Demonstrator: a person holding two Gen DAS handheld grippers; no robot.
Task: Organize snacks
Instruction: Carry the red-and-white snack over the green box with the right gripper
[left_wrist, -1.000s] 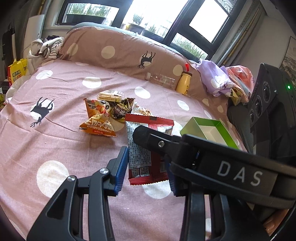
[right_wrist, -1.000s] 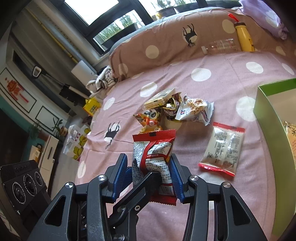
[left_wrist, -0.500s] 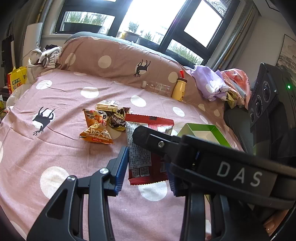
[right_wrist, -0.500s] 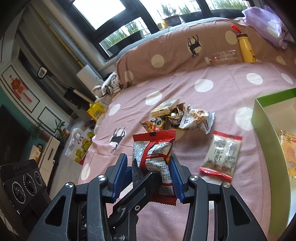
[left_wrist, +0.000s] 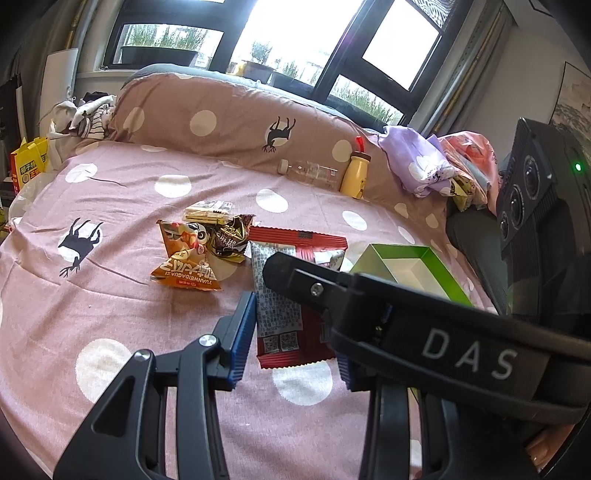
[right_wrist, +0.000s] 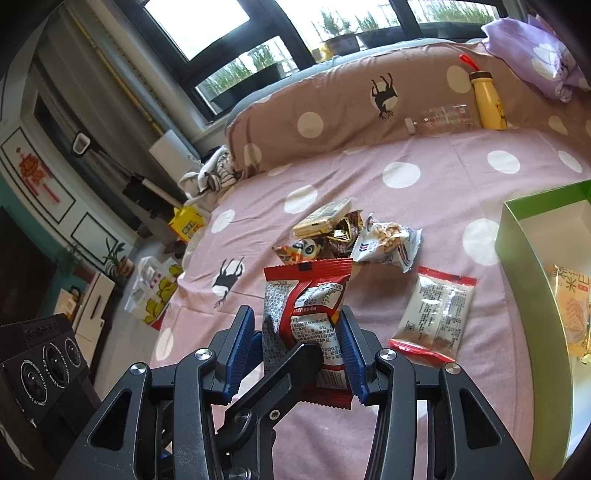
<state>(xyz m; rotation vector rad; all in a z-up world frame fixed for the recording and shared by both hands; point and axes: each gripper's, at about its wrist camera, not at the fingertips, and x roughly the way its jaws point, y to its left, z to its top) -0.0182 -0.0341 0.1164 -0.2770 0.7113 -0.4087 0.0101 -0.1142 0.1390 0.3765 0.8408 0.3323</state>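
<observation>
The red and grey snack packet (right_wrist: 306, 317) stands upright between the blue pads of the right gripper (right_wrist: 301, 350), its long axis running up and away from the camera, the crimped red top edge pointing to the far side of the bed and the lower seal tucked near the gripper body. Both pads press its sides, so the fingers are closed on it, squeezed only as narrow as the packet allows. In the left wrist view the same packet (left_wrist: 291, 295) appears lengthwise, red bottom seal nearest, with the right gripper's black arm crossing over it.

The left gripper (left_wrist: 295, 332) sits just beside it; its left blue pad shows next to the packet's edge, the right pad is mostly hidden behind the black arm, and I cannot tell whether these fingers grip anything.

Just right of the held packet a pale packet with red ends (right_wrist: 434, 317) lies flat on the pink polka-dot bedsheet (right_wrist: 424, 192). Beyond it is a small pile: a white nut packet (right_wrist: 388, 242), a dark gold wrapper (right_wrist: 338, 230), an orange panda packet (left_wrist: 184, 254) and a cracker pack (right_wrist: 321, 218). At the right stands the green box (right_wrist: 508, 236), open, holding a yellow snack bag (right_wrist: 574, 314). Far off, a yellow bottle (right_wrist: 487, 98) and a clear plastic bottle (right_wrist: 439, 116) rest against the brown pillow (right_wrist: 332, 107).
</observation>
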